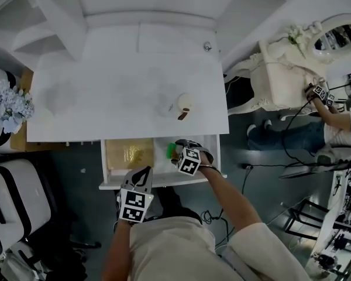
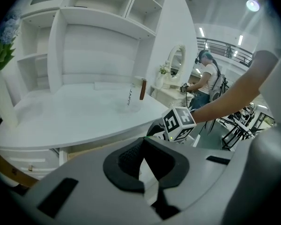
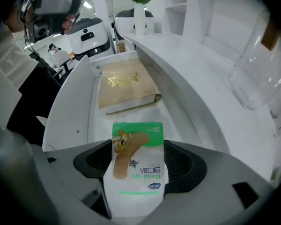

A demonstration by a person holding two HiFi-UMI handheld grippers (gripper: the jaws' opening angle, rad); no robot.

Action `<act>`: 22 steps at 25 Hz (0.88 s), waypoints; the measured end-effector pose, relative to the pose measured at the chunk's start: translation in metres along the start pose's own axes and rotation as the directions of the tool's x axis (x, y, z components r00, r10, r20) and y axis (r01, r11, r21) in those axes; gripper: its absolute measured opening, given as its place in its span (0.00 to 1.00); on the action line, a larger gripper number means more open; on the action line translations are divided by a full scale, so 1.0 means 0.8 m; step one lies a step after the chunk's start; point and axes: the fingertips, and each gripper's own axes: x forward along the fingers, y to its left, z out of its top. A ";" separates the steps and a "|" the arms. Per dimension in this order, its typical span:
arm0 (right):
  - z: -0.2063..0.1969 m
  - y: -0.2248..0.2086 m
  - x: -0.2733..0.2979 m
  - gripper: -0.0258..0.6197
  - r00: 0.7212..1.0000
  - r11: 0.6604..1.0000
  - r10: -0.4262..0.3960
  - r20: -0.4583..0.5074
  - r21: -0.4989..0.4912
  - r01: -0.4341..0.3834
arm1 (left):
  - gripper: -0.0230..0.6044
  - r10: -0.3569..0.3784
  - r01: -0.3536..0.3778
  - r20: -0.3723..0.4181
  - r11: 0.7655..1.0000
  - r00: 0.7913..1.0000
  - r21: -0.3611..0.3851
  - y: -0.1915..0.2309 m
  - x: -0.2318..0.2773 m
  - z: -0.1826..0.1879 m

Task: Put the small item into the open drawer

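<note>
A green and white bandage box (image 3: 136,168) sits upright between the jaws of my right gripper (image 3: 136,154), which is shut on it. In the head view this gripper (image 1: 181,148) holds the box (image 1: 171,151) over the right half of the open white drawer (image 1: 158,184). A tan book with gold print (image 1: 128,154) lies in the drawer's left half, and in the right gripper view it (image 3: 126,86) lies just beyond the box. My left gripper (image 1: 141,178) hovers at the drawer's front edge; its tips (image 2: 141,148) meet with nothing between them.
A clear plastic cup with a brown label (image 1: 180,106) stands on the white desk (image 1: 105,86) above the drawer. Blue flowers (image 1: 10,107) are at the desk's left end. A white and black chair (image 1: 11,198) stands at left. Another person (image 1: 333,127) works by an ornate white dresser (image 1: 281,75) at right.
</note>
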 end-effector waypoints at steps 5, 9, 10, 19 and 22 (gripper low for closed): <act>0.008 0.004 0.023 0.60 0.999 1.000 -0.007 -0.042 -0.024 0.006 | 0.06 -0.006 0.006 -0.015 1.000 1.000 -0.027 0.012 -0.004 -0.020; 0.006 0.011 0.045 0.60 0.994 0.988 -0.016 -0.110 -0.157 -0.002 | 0.06 0.001 -0.003 -0.045 0.999 0.999 -0.044 0.022 -0.016 -0.043; 0.004 0.012 0.049 0.60 0.992 0.982 -0.018 -0.127 -0.189 -0.006 | 0.06 0.006 -0.008 -0.050 0.999 0.999 -0.051 0.024 -0.019 -0.048; 0.022 0.014 0.074 0.60 0.988 0.967 -0.011 -0.153 -0.253 -0.028 | 0.06 0.002 -0.011 -0.081 0.994 0.997 -0.109 0.017 -0.034 -0.088; 0.024 0.015 0.075 0.60 0.988 0.969 0.002 -0.154 -0.245 -0.040 | 0.06 -0.007 -0.003 -0.085 0.993 0.996 -0.117 0.014 -0.038 -0.095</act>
